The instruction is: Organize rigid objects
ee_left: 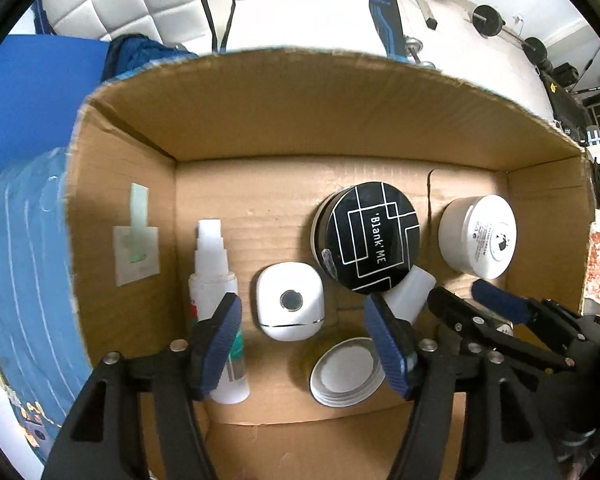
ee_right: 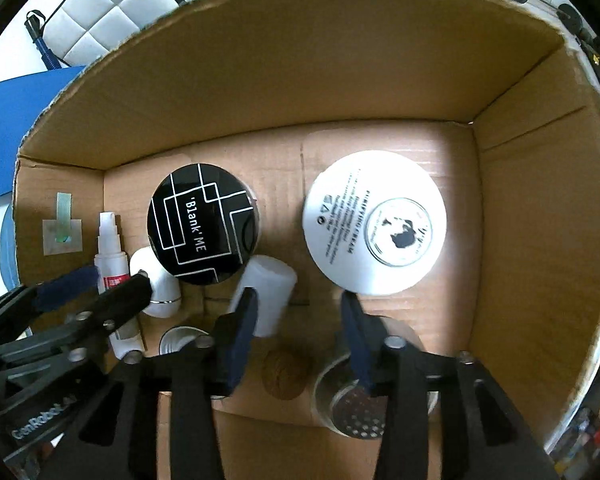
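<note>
'Blank'ME on black round lid [ee_left: 374, 238], GenRobot on left claw's arm [ee_right: 40, 416]

Everything lies in the box [ee_left: 332, 120]. Along its left wall the spray bottle [ee_left: 216, 280] lies lengthwise, with the square case [ee_left: 290, 306] just to its right and the lid [ee_left: 346, 372] nearer than the case. The Blank ME tin [ee_left: 374, 238] sits farther back at centre, partly over the tube [ee_left: 410, 292], and the cream jar [ee_left: 478, 236] stands apart by the right wall, behind the shaker [ee_right: 356, 408].
</note>
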A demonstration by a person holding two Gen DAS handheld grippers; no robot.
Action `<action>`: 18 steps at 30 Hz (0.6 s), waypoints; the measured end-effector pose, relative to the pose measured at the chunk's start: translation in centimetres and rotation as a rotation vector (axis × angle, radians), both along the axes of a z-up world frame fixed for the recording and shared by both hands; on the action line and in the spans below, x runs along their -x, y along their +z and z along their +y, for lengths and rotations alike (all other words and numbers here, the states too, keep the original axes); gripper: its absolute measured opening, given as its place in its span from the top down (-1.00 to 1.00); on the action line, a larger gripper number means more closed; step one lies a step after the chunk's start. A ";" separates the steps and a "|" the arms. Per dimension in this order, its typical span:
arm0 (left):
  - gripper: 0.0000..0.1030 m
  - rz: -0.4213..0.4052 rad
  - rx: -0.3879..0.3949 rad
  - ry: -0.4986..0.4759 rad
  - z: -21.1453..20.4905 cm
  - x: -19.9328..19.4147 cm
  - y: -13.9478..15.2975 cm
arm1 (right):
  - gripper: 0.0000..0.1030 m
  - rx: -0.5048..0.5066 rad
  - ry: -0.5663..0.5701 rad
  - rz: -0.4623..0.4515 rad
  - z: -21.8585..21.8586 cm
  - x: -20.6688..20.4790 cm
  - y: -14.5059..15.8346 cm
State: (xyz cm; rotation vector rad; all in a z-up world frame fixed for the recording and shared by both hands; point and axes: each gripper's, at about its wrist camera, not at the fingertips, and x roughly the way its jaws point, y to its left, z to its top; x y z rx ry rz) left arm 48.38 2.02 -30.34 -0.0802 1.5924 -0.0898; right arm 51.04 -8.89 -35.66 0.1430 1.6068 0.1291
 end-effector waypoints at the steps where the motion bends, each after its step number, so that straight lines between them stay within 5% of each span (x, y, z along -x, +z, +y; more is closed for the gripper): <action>1: -0.43 -0.010 -0.001 0.000 0.0 0.2 0.4 | -0.15 0.005 -0.001 -0.007 -0.5 0.2 0.5; 9: -0.86 -0.159 -0.036 -0.004 0.6 3.4 4.4 | -0.63 0.058 0.034 -0.061 -1.7 4.2 3.5; 18: -0.88 -0.253 -0.033 0.006 1.9 6.9 8.2 | -0.80 0.108 0.041 -0.132 -1.9 7.5 7.9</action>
